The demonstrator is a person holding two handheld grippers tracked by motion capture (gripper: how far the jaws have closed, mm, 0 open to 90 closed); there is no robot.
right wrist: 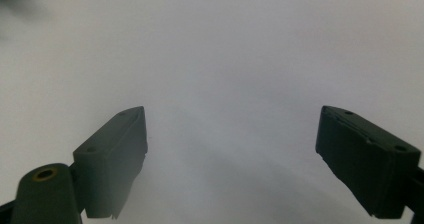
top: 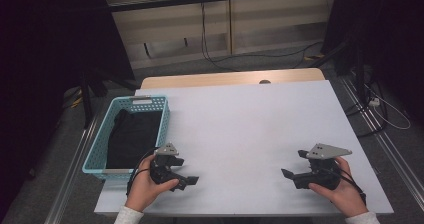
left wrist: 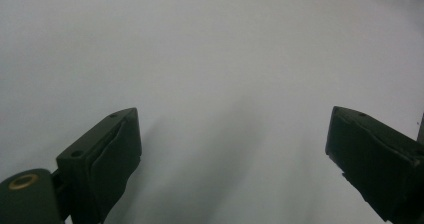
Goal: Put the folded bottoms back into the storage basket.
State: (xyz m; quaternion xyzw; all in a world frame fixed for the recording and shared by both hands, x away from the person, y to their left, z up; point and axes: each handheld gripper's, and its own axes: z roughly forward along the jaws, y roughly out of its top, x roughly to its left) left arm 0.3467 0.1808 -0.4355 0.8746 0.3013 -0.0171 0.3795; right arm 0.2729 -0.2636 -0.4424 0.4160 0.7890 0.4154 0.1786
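Judging by the scene, the work has hardly begun: the dark black cloth lies bundled inside the light blue perforated plastic basket, while the left gripper, just beside that basket, and the right gripper, well apart from it, both gape wide and empty.
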